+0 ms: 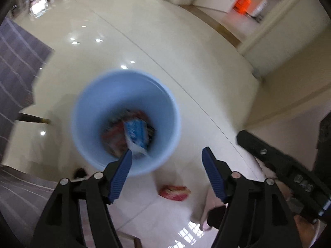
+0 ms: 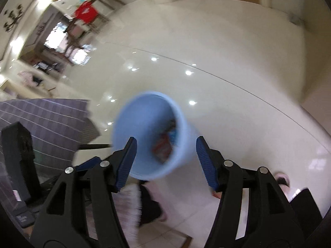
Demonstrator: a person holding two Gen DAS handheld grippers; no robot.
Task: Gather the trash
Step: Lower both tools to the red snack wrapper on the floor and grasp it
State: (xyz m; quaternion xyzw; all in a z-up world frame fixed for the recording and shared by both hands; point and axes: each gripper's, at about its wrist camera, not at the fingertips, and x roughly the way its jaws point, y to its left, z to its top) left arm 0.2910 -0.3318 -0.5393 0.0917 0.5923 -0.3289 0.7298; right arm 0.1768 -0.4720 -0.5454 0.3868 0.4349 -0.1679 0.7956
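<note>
A light blue bucket [image 1: 93,111] stands on the glossy cream floor and holds several wrappers, a blue-and-white packet [image 1: 137,136] on top of red ones. My left gripper [image 1: 167,155] hangs open above its near rim with nothing between the pads; the packet's lower edge shows just past the left fingertip. A red wrapper [image 1: 174,192] lies on the floor in front of the bucket. In the right wrist view my right gripper [image 2: 166,142] is also open and empty, over the bucket [image 2: 144,124]. A sliver of the red wrapper [image 2: 216,195] peeks past its right finger.
A purple striped rug [image 1: 18,66] lies left of the bucket, also seen as the rug [image 2: 45,119]. A thin dark pole [image 1: 33,119] lies on the floor by the rug. The person's slippered foot [image 2: 283,183] stands at the lower right. Walls and a doorway [image 1: 248,6] lie beyond.
</note>
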